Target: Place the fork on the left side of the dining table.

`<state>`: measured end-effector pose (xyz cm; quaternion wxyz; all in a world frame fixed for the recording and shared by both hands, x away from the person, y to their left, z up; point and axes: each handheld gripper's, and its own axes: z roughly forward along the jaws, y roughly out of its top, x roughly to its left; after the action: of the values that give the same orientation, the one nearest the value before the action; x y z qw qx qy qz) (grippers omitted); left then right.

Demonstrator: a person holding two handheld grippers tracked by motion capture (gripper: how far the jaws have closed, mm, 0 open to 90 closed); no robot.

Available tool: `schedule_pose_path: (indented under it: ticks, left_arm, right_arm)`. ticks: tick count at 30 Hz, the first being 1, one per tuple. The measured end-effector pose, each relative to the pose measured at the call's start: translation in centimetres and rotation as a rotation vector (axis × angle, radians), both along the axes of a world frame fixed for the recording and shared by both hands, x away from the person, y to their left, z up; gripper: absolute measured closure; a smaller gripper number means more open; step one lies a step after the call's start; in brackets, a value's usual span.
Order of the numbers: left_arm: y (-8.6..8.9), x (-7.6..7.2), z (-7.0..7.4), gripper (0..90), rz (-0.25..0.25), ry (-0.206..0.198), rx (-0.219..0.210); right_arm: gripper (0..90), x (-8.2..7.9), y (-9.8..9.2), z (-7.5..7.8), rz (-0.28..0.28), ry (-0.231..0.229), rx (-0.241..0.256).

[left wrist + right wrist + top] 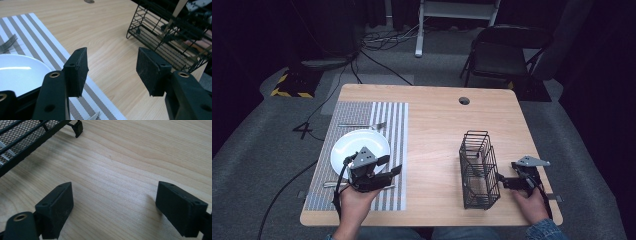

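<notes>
- Holding a gripper in each hand, you worked at a light wooden table [437, 130] with a round cable hole [464, 100] near its far edge.
- Your left gripper [393, 170] sat over the near part of the striped placemat [394, 120], its jaws spread apart with nothing between them.
- Just beside it lay a white plate [362, 142] on the placemat, with a fork [362, 125] past the plate's far side and another piece of cutlery [331, 184] at the near side, too hidden to name.
- Your right gripper [501, 180] rested low on the table's right side, jaws wide apart and empty, bare wood showing between them in the right gripper view.
- Close to its tips stood a black wire caddy [479, 170], well apart from the plate.
</notes>
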<state>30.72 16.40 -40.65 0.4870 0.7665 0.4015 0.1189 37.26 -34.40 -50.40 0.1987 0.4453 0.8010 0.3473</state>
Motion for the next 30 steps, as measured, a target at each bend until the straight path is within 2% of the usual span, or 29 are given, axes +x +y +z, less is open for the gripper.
schedule_pose_path:
  ticks: [7,10,17,22,30]
  left_arm:
    - [-1.2,-0.2,-2.3,43.1,-0.032,0.047,0.055]
    - [-1.9,-0.4,-2.9,43.1,-0.047,0.047,0.110]
    - [-3.6,-1.0,-4.0,43.1,-0.100,0.062,0.206]
    - [-5.1,-1.3,-4.9,43.0,-0.148,0.088,0.270]
    - [-6.8,-1.6,-6.0,42.8,-0.196,0.116,0.325]
  right_arm:
    - [14.8,0.0,0.0,0.0,0.000,0.000,0.000]
    - [14.7,0.0,0.0,0.0,0.000,0.000,0.000]
    - [14.8,0.0,0.0,0.0,0.000,0.000,0.000]
    - [14.7,0.0,0.0,0.0,0.000,0.000,0.000]
    - [14.8,0.0,0.0,0.0,-0.001,-0.001,0.000]
